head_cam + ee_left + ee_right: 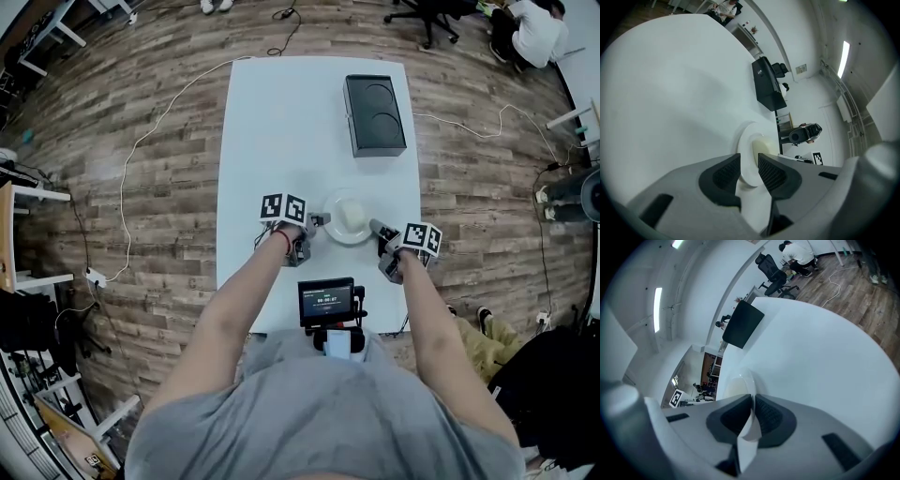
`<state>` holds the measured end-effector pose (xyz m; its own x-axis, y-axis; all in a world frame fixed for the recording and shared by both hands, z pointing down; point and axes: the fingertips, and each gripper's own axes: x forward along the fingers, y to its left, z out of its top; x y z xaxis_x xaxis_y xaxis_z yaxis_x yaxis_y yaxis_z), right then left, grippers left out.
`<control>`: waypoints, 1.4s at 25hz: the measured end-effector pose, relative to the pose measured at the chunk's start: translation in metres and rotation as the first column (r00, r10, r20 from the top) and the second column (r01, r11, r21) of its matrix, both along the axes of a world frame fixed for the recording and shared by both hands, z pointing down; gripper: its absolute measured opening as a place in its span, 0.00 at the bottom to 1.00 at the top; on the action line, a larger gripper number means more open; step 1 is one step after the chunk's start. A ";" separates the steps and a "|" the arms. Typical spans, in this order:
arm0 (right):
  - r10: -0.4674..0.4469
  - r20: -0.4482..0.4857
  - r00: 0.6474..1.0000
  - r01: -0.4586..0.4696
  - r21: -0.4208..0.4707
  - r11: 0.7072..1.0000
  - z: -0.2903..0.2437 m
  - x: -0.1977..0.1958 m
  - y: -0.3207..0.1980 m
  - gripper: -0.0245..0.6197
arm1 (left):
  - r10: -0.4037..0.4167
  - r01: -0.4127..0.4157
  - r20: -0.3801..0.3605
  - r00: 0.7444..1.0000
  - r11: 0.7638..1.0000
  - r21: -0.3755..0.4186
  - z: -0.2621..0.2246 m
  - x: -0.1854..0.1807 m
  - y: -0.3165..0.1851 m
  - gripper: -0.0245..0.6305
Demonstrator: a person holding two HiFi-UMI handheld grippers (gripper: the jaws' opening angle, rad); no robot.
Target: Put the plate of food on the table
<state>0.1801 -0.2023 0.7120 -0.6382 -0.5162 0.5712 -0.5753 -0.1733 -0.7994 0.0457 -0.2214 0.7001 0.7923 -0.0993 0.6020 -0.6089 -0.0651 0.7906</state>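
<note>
A white plate (330, 206) with a pale mound of food (350, 216) rests on the white table (272, 131), near its front edge. My left gripper (316, 222) is at the plate's left rim and my right gripper (377, 228) at its right rim. In the left gripper view the plate (746, 140) and food (761, 146) lie ahead, and the rim fills the narrow gap between the jaws of the left gripper (749, 161). In the right gripper view the right gripper (753, 401) is clamped tight on the thin rim of the plate (751, 420).
A black box (375, 114) sits at the table's far right, also in view as the black box (766, 86) and the black box (742, 324). A small screen device (326, 302) stands at the near edge. Cables, an office chair (431, 11) and a person (534, 28) are beyond, on the wood floor.
</note>
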 end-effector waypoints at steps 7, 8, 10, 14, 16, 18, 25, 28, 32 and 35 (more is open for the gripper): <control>-0.048 -0.047 0.998 0.049 0.019 0.999 0.002 -0.003 0.002 0.10 | 0.007 -0.007 -0.039 0.999 1.000 0.012 -0.011 0.004 0.009 0.19; -0.053 -0.057 0.997 0.054 0.018 0.998 0.002 -0.003 0.002 0.10 | 0.011 -0.011 -0.037 0.999 1.000 0.012 -0.010 0.004 0.011 0.19; -0.059 -0.076 0.995 0.061 0.018 0.998 0.002 -0.003 0.003 0.10 | 0.019 -0.018 -0.033 0.999 1.000 0.015 -0.009 0.004 0.013 0.19; -0.052 -0.105 0.993 0.054 0.018 0.998 0.001 0.004 0.000 0.10 | 0.034 -0.034 -0.032 0.999 0.999 0.020 -0.009 0.006 0.014 0.19; -0.046 -0.117 0.992 0.049 0.022 0.999 0.000 0.008 -0.001 0.10 | 0.038 -0.037 -0.036 0.999 0.999 0.022 -0.009 0.007 0.015 0.19; -0.051 -0.137 0.989 0.055 0.029 0.998 -0.001 0.010 -0.001 0.10 | 0.041 -0.040 -0.038 0.998 0.999 0.026 -0.009 0.006 0.016 0.19; -0.183 -0.331 0.926 0.215 0.063 0.974 -0.007 0.009 0.014 0.10 | 0.106 -0.105 -0.006 0.994 0.992 0.073 -0.010 0.003 0.025 0.19; -0.227 -0.389 0.893 0.275 0.072 0.959 -0.013 0.009 0.020 0.10 | 0.155 -0.159 0.043 0.987 0.979 0.130 -0.011 -0.001 0.029 0.19; -0.244 -0.405 0.881 0.323 0.138 0.936 -0.029 0.000 0.024 0.10 | 0.184 -0.194 0.064 0.981 0.959 0.205 -0.017 -0.005 0.035 0.15; -0.267 -0.430 0.863 0.373 0.182 0.910 -0.039 -0.012 0.027 0.10 | 0.190 -0.199 0.059 0.980 0.945 0.260 -0.023 -0.008 0.037 0.09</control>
